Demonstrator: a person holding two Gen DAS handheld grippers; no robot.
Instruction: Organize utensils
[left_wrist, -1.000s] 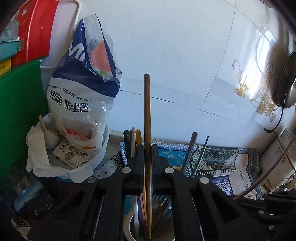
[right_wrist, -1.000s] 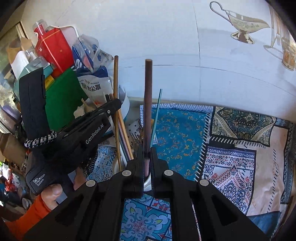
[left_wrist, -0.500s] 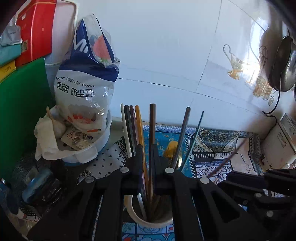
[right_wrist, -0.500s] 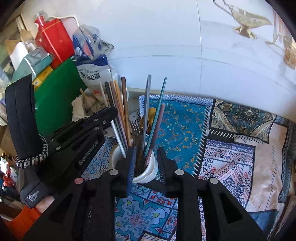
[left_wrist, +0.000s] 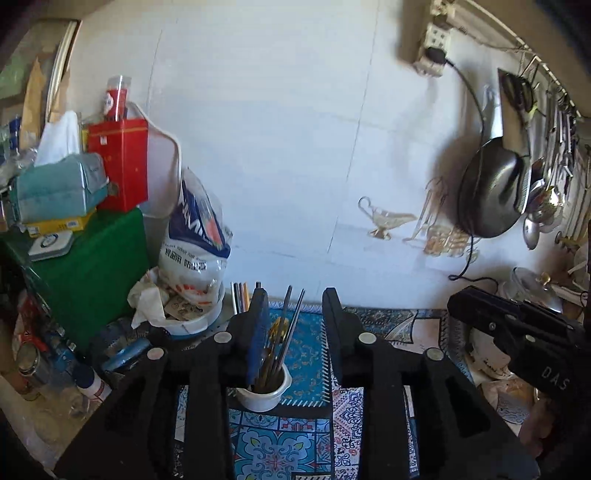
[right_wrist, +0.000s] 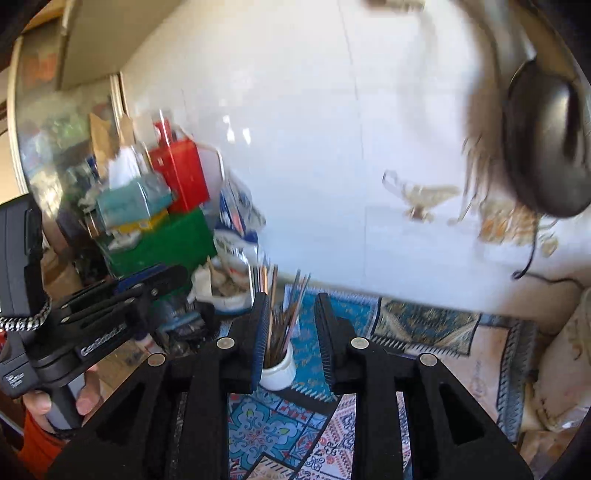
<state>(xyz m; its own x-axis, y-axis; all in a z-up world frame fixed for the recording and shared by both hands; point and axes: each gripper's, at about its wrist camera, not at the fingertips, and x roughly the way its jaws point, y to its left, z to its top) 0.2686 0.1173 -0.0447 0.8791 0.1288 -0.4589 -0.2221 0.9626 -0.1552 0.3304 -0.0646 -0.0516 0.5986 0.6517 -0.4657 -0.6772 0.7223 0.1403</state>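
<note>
A small white cup (left_wrist: 263, 391) stands on the patterned cloth (left_wrist: 306, 354) and holds several chopsticks (left_wrist: 286, 332) upright. My left gripper (left_wrist: 295, 306) is open and empty, raised above and behind the cup. My right gripper (right_wrist: 290, 306) is open and empty too, and the same cup (right_wrist: 279, 371) with its chopsticks (right_wrist: 288, 321) shows between its fingers. The left gripper's body (right_wrist: 92, 332) appears at the left of the right wrist view, and the right gripper's body (left_wrist: 517, 332) at the right of the left wrist view.
A white bowl with a plastic bag (left_wrist: 192, 251) stands left of the cup. A green box (left_wrist: 85, 273), a red tin (left_wrist: 118, 162) and a tissue box (left_wrist: 55, 188) are stacked at the far left. A dark pan (left_wrist: 495, 192) hangs on the tiled wall.
Both grippers let go of their chopsticks, which now stand in the cup. Both opened and pulled back and up, away from the cup.
</note>
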